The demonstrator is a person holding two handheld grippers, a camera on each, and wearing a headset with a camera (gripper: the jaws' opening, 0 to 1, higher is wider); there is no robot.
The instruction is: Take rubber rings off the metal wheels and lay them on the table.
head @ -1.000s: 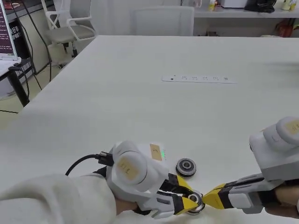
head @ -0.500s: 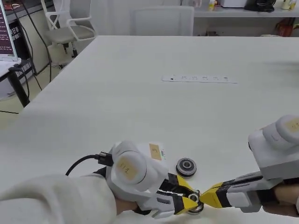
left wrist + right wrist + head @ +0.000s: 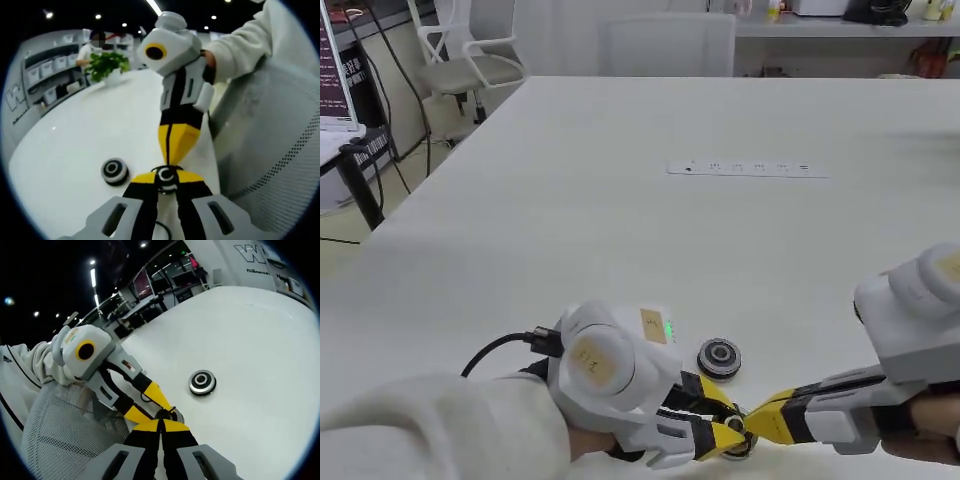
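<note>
My left gripper (image 3: 723, 436) is at the table's near edge, shut on a small metal wheel (image 3: 165, 177) that sits between its yellow tips (image 3: 165, 179). My right gripper (image 3: 752, 427) comes in from the right, tip to tip with the left. Its jaws are shut on the thin black rubber ring (image 3: 166, 168) at the wheel's rim. From the right gripper view, its own tips (image 3: 160, 424) meet the held wheel (image 3: 172, 415). A second wheel (image 3: 720, 357), metal with a black ring around it, lies flat on the table just beyond the grippers. It is also seen as a wheel (image 3: 202, 382) farther out.
A white power strip (image 3: 745, 169) lies across the middle of the white table (image 3: 620, 200). A black cable (image 3: 495, 348) trails from the left gripper. Chairs (image 3: 665, 45) stand at the table's far side.
The right gripper has slid slightly left, closer onto the held wheel. The left gripper and the loose wheel have stayed where they were.
</note>
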